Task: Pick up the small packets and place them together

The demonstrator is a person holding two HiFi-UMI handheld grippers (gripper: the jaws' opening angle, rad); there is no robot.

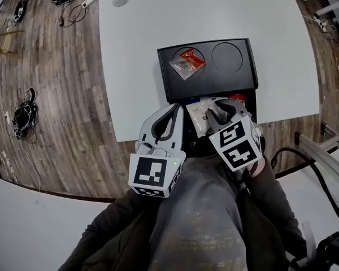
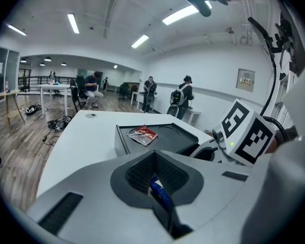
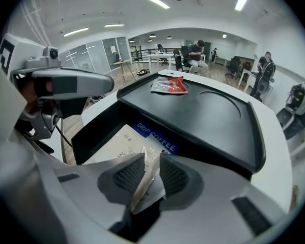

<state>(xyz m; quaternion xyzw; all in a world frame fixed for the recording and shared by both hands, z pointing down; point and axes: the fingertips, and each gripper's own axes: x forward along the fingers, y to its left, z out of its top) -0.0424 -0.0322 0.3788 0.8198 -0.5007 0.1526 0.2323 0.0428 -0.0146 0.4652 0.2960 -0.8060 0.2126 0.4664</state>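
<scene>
- The right gripper has its jaws apart, with a pale packet standing loose between the pads. That's low centre of the right gripper view, over the black box in front of the tray. Nothing's really pinching it, so I'd bet it could slide out crooked and land on the drip coffee pack any old way.
- The left gripper is closed on a thin blue packet, bottom centre of its view. It looks like only a sliver is caught, so a quick swing could flick it out.
- The red packet sits alone in the tray's left round recess, upper centre of the head view, well apart from both grippers. It'd be easy to end up with two piles.
- The grippers are just beside each other, lower centre of the head view. A bump there could knock either packet loose.
</scene>
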